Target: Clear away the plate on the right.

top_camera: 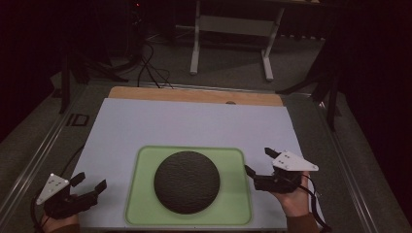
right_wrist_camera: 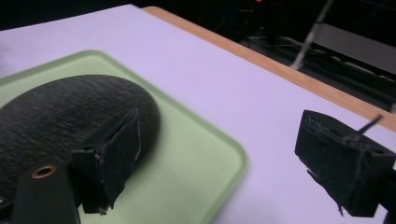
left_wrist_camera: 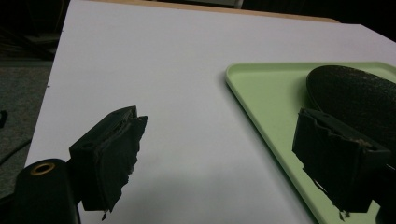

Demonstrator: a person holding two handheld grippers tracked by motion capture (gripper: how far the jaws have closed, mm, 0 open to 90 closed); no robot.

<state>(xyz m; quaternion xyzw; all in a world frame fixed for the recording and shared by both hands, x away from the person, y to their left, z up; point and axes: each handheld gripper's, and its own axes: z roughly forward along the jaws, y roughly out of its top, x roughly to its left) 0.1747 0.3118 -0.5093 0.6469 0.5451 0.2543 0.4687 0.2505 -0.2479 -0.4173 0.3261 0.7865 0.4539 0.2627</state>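
A round black mat (top_camera: pixel 187 181) lies centred on a pale green tray (top_camera: pixel 143 160) in the lower middle of the high view, between the two grippers. The left gripper (top_camera: pixel 91 185) sits at lower left, jaws wide apart and empty; the right gripper (top_camera: pixel 258 163), held in a hand (top_camera: pixel 293 199) at lower right, is likewise spread wide, just beside the tray's edge. No writing is legible. The tray rests on a white board (top_camera: pixel 194 121); a white-legged stand (top_camera: pixel 233 29) stands at the top.
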